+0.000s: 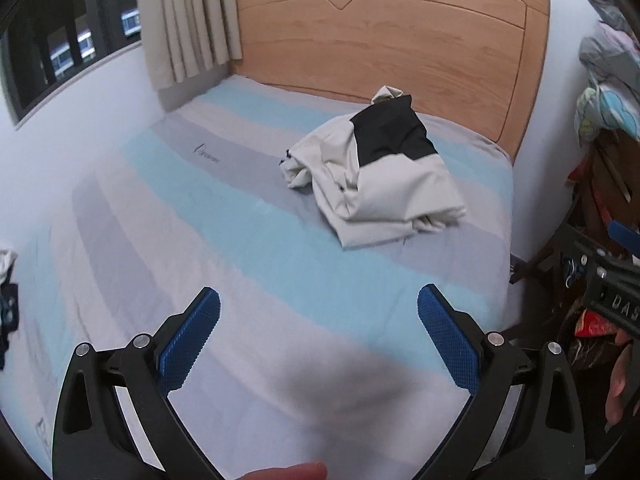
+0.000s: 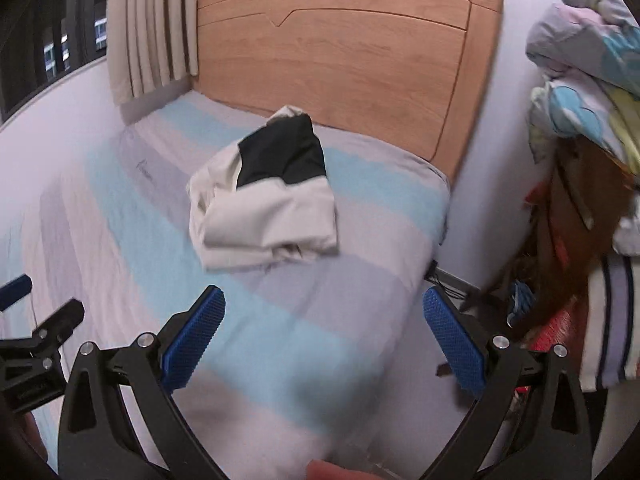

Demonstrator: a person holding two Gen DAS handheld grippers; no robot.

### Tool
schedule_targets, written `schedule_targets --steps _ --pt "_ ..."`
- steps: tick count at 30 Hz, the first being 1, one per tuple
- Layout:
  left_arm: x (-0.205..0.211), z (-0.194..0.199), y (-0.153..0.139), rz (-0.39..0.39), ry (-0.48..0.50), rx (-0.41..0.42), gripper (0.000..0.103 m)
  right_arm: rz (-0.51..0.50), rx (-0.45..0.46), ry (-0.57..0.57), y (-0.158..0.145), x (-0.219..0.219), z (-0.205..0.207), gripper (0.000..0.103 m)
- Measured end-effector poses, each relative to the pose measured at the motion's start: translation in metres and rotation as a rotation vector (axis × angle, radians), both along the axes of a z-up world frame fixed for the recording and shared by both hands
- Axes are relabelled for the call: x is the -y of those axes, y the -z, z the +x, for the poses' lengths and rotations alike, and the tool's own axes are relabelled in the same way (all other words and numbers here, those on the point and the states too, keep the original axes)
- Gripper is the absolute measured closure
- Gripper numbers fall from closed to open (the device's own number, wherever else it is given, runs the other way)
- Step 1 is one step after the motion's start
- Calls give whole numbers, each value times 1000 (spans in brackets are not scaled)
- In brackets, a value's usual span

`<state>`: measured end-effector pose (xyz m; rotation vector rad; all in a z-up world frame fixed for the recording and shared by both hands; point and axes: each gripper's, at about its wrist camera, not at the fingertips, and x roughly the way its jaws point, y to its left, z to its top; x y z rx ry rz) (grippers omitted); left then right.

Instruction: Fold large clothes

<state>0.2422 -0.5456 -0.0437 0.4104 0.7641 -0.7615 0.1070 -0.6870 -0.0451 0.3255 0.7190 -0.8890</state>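
Looking down both grippers, I see the cream-and-black fabric jacket lying folded into a bundle on the striped blue, grey and white bedsheet, near the light wooden headboard and well apart from my fingers. My left gripper has its blue-padded fingers spread wide with nothing between them, only sheet below; my right gripper stands just as wide and empty.

I judge this garment done and the step in hand to be fetching the next one. A pale and dark scrap of cloth shows at the left edge of the left view; I cannot tell what it is. To do this well I would keep both grippers wide, approach low, and pinch two matching corners or shoulders so the piece lifts flat.

No basket or box shows; a heap of patterned bedding is stacked at the right.
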Motion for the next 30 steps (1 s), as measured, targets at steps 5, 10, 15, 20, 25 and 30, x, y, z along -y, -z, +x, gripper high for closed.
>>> schedule_targets --steps 5,10,15,20,25,30 --pt "-17 -38 8 -3 -23 2 6 -20 16 -85 10 -24 -28 7" --pt "-16 -60 22 -1 -41 4 6 -51 61 -117 17 -23 -54 7" --pt "-13 -68 24 -4 -76 2 6 -47 54 -106 20 -14 -65 7" --pt "-10 -72 22 -20 -78 -5 6 -65 64 -120 14 -13 -72 7" --pt "-8 -72 24 -15 -70 17 6 -75 77 -116 16 -17 -75 7" --pt "-5 -72 27 -17 -67 15 6 -71 80 -104 18 -15 -80 7"
